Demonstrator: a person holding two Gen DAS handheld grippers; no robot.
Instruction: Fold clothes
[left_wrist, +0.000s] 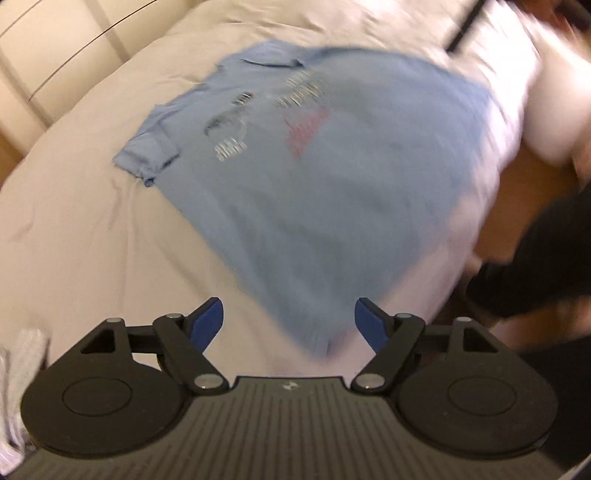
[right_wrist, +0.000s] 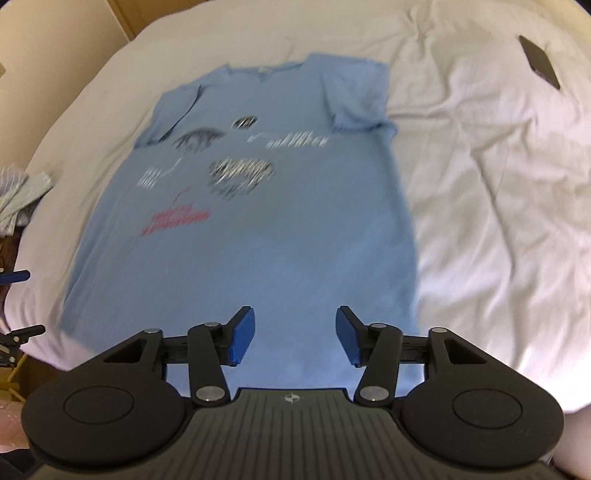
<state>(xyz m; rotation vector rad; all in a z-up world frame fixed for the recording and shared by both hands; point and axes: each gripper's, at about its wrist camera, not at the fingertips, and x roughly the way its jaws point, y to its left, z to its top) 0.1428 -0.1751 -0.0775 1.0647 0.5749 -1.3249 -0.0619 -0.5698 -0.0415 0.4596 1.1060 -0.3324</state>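
A light blue T-shirt (right_wrist: 258, 229) with grey, white and red print lies spread flat, front up, on a bed with a pale sheet (right_wrist: 480, 184). Its collar points away and its hem is nearest me. It also shows in the left wrist view (left_wrist: 314, 184), blurred. My right gripper (right_wrist: 295, 332) is open and empty, hovering over the shirt's bottom hem. My left gripper (left_wrist: 288, 325) is open and empty, above the hem's left corner near the bed edge. Part of the left gripper (right_wrist: 14, 277) shows at the left edge of the right wrist view.
A dark flat rectangular object (right_wrist: 539, 62) lies on the sheet at the far right. Striped folded cloth (right_wrist: 18, 192) sits at the bed's left edge, also seen in the left wrist view (left_wrist: 22, 369). White cupboards (left_wrist: 55, 55) stand beyond the bed.
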